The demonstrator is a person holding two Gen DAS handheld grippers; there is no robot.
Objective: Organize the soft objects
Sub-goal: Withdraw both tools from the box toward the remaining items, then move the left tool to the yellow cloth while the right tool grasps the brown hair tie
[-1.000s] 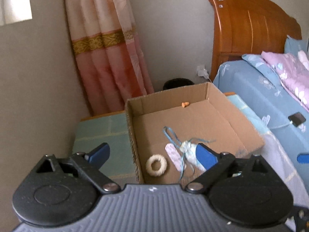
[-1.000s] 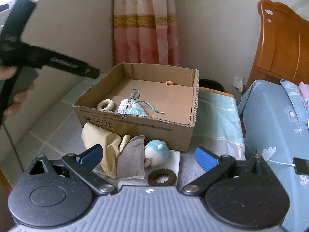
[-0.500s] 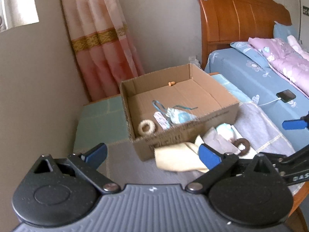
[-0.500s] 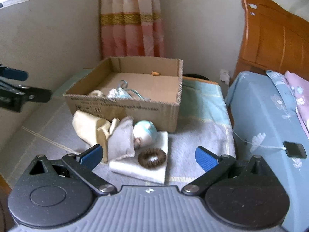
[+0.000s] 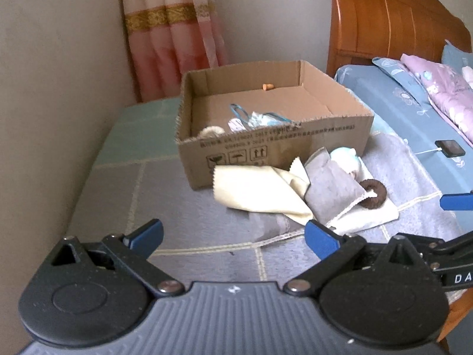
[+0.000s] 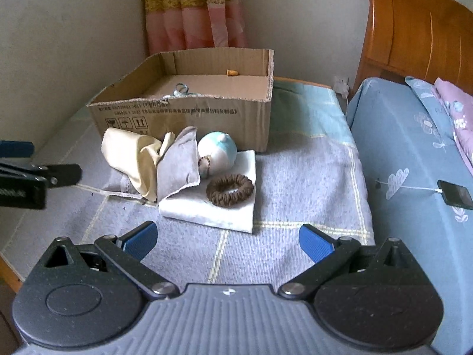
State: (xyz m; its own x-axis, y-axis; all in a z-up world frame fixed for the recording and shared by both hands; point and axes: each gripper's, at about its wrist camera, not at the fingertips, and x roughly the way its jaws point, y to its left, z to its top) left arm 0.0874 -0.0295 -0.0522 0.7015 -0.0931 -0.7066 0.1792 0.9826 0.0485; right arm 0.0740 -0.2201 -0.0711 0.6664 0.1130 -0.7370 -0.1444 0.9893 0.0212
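Note:
An open cardboard box (image 5: 283, 145) (image 6: 189, 112) stands on a blanket-covered table, holding a cream ring (image 5: 211, 131), a pale blue pouch with cords (image 5: 260, 118) and a small orange bit (image 5: 267, 86). In front of it lie a cream cloth (image 6: 127, 153) (image 5: 257, 189), a grey cloth (image 6: 177, 165) (image 5: 331, 186), a white folded cloth (image 6: 212, 207), a blue-white ball (image 6: 217, 151) (image 5: 344, 156) and a brown scrunchie (image 6: 230, 189) (image 5: 374, 196). My left gripper (image 5: 233, 236) and right gripper (image 6: 227, 239) are both open and empty, back from the pile.
A wall runs along the left and a pink curtain (image 6: 192, 9) hangs behind the box. A bed with blue sheet (image 6: 414, 148), wooden headboard (image 5: 390, 23) and a phone on a cable (image 6: 455, 196) stands to the right. The table's wooden edge (image 6: 9, 272) shows low left.
Both grippers have pulled back from the box toward the table's near side. The left one has left the box interior and now looks at the pile from the left.

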